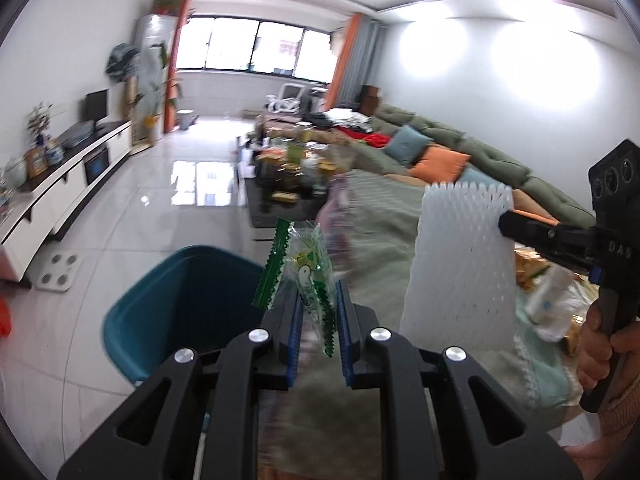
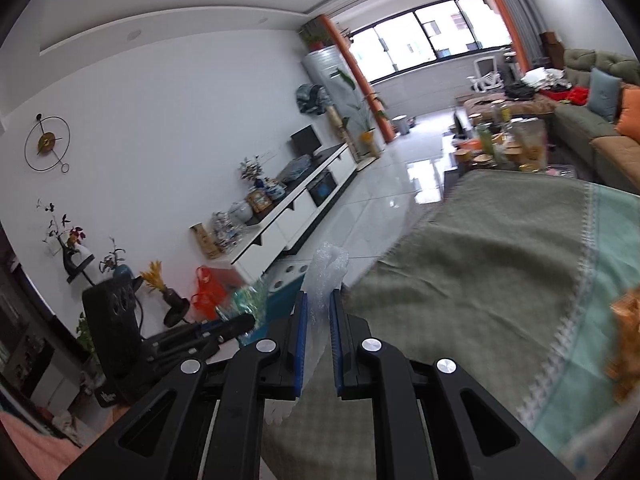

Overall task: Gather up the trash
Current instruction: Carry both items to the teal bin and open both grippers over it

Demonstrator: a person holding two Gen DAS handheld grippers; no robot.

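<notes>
Blue bin (image 1: 176,304) on the floor beside the cloth-covered table (image 1: 384,216), nothing dropped in yet. White foam net (image 1: 460,256) clamped in right gripper (image 2: 319,320), green wrapper (image 1: 308,276) pinched in left gripper (image 1: 319,320). More litter (image 1: 548,300) left on the table.

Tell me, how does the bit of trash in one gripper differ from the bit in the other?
The left gripper pinches a small clear wrapper with green zigzag edges and a printed picture; the right gripper pinches a plain white foam net sleeve. The wrapper is crinkled, see-through film; the sleeve is opaque and full of holes. The sleeve looks much bigger. Both are light packaging, held up near the teal bin.
</notes>
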